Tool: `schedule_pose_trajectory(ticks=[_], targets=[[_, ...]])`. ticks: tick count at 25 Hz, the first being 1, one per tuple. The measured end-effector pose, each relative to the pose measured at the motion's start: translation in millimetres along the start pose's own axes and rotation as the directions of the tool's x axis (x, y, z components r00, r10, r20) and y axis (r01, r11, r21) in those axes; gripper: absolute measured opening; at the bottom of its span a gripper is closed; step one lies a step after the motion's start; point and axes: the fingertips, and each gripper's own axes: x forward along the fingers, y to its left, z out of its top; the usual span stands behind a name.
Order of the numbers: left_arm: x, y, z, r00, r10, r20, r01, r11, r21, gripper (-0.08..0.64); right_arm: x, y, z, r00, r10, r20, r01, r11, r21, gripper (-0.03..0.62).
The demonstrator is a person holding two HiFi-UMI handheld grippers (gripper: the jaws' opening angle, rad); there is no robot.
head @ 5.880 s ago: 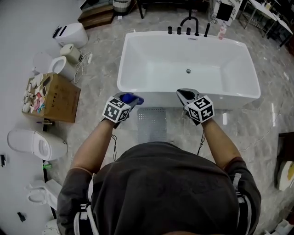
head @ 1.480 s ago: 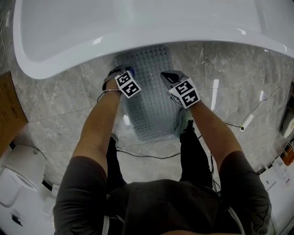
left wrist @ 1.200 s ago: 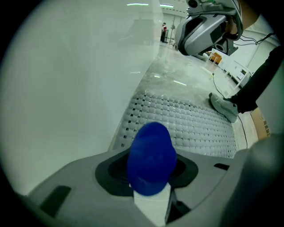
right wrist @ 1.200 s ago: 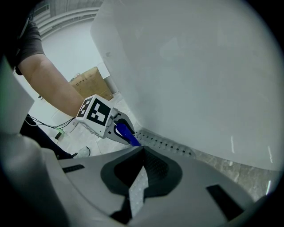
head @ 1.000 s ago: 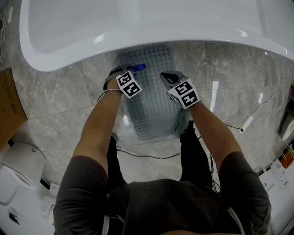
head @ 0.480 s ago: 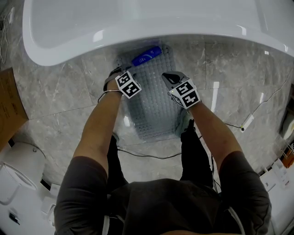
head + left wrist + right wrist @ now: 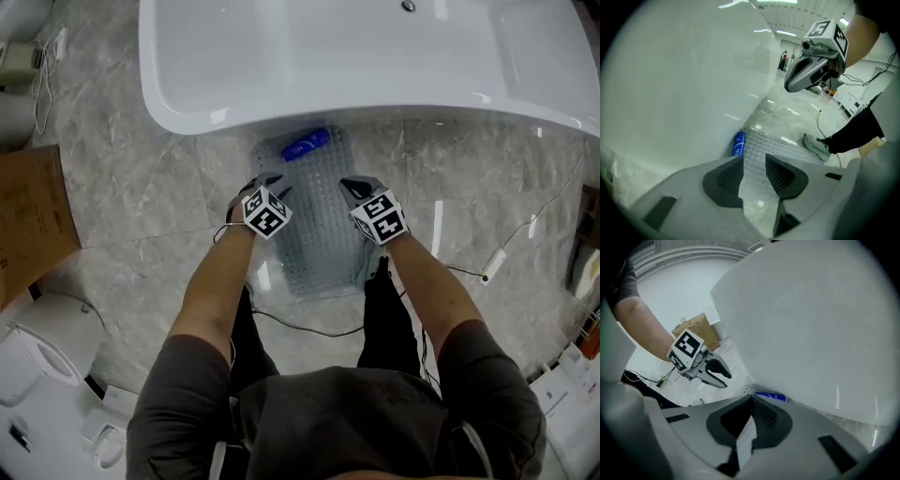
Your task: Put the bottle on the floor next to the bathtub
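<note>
One blue bottle on studded mat

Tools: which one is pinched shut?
The right tool: its jaws meet at the tips. On the left tool they stand apart, closing, nothing between.

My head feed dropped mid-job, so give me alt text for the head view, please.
Small blue plastic bottle lies on its side on the clear studded bath mat on grey marble floor, close beside the white bathtub. Both grippers hover short of it: left gripper empty, jaws closing; right gripper shut.
</note>
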Motion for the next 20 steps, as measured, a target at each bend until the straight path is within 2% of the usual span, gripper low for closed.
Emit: schedule_pose_trajectory(ticks=[3, 6, 9, 11, 15, 17, 20], targets=[[-62.3, -15.8, 14.3, 1.0, 0.001, 0.028, 0.0, 0.999, -0.04, 0.126, -49.7, 19.0, 35.6, 1.0, -0.01, 0.015, 0.01, 1.0, -0.017, -0.008], [-132.7, -24.9, 40.2, 0.995, 0.023, 0.097, -0.014, 0.995, -0.098, 0.093, -100.9, 36.3, 74.8, 0.999, -0.018, 0.035, 0.02, 0.998, -0.053, -0.008], [-210.5, -42.5, 70.9, 0.981, 0.032, 0.19, -0.005, 0.99, -0.141, 0.066, -156.4, 57.9, 108.7, 0.998, -0.02, 0.052, 0.024, 0.996, -0.086, -0.008], [-264.2, -59.1, 90.8, 0.969, 0.029, 0.246, 0.003, 0.991, -0.13, 0.043, -194.1, 73.9, 129.8, 0.997, -0.018, 0.076, 0.025, 0.996, -0.089, -0.008], [-373.2, -91.5, 128.2, 0.938, 0.035, 0.346, -0.001, 0.995, -0.097, 0.006, -266.0, 105.4, 165.6, 0.991, -0.019, 0.13, 0.027, 0.998, -0.062, -0.008], [-424.9, -99.2, 146.8, 0.914, 0.052, 0.401, -0.003, 0.993, -0.121, 0.006, -300.0, 116.4, 186.6, 0.986, -0.026, 0.163, 0.035, 0.998, -0.048, -0.008], [-493.5, -110.4, 163.9, 0.869, 0.096, 0.486, 0.003, 0.98, -0.199, 0.005, -348.2, 139.8, 207.5, 0.981, -0.028, 0.191, 0.037, 0.998, -0.044, -0.008]])
